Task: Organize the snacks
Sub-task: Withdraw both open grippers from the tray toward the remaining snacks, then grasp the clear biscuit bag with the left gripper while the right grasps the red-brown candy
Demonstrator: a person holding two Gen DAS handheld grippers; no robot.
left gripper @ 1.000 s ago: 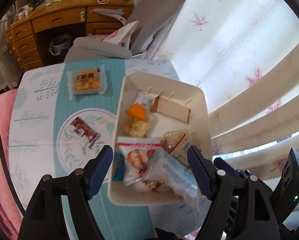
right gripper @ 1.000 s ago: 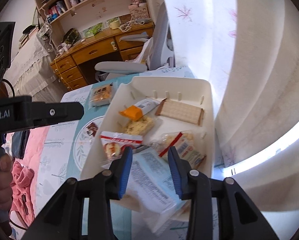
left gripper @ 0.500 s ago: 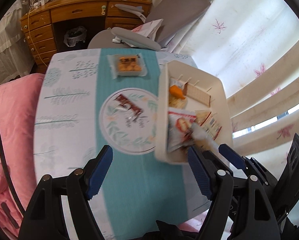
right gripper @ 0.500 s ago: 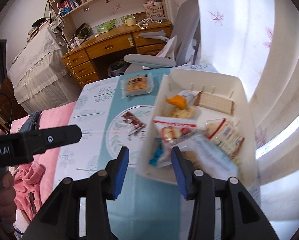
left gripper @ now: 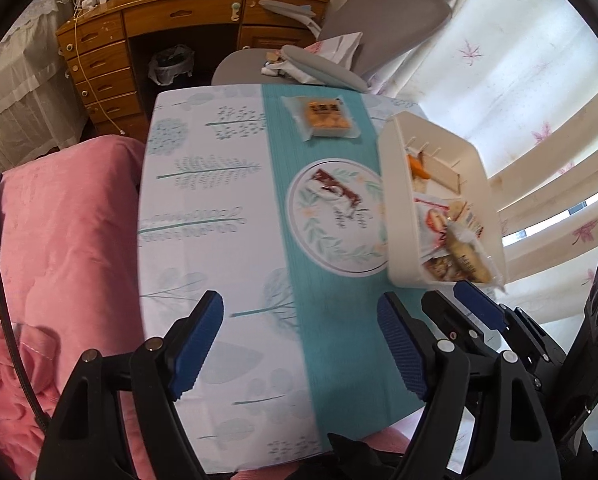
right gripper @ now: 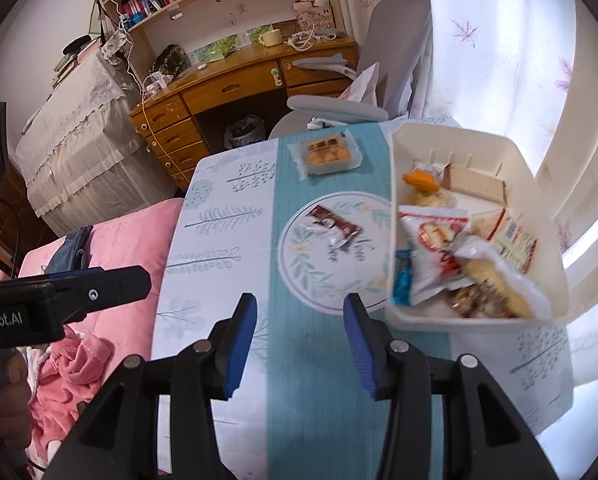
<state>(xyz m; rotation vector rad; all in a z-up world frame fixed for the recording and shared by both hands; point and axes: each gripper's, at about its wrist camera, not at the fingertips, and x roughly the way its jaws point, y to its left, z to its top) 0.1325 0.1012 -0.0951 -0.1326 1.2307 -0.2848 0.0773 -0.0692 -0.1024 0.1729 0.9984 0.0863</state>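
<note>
The white bin (right gripper: pixel 475 320) stood at the right edge of the table (right gripper: pixel 219 240), holding a heap of snack packets: an orange-tipped one and a flat cracker pack toward its far wall, a red-and-white bag and a clear bag of pale biscuits nearer its front wall. Left of the bin, on the round leaf print of the cloth, lay a brown snack wrapper (right gripper: pixel 333 224). Beyond that wrapper, further from the bin's far corner, a clear pack of orange biscuits (right gripper: pixel 326 153) rested on the teal stripe.

The right gripper (right gripper: pixel 299 344) hung over the teal stripe just left of the bin's front corner, its blue fingers (right gripper: pixel 241 340) parting, nothing between them. The left gripper (left gripper: pixel 299 344) hovered over the table's near part, further left of the bin, its fingers (left gripper: pixel 197 344) spread wide and empty. Beyond the table, past the bin, stood a grey chair (left gripper: pixel 379 20) and a wooden desk (left gripper: pixel 179 16).
</note>
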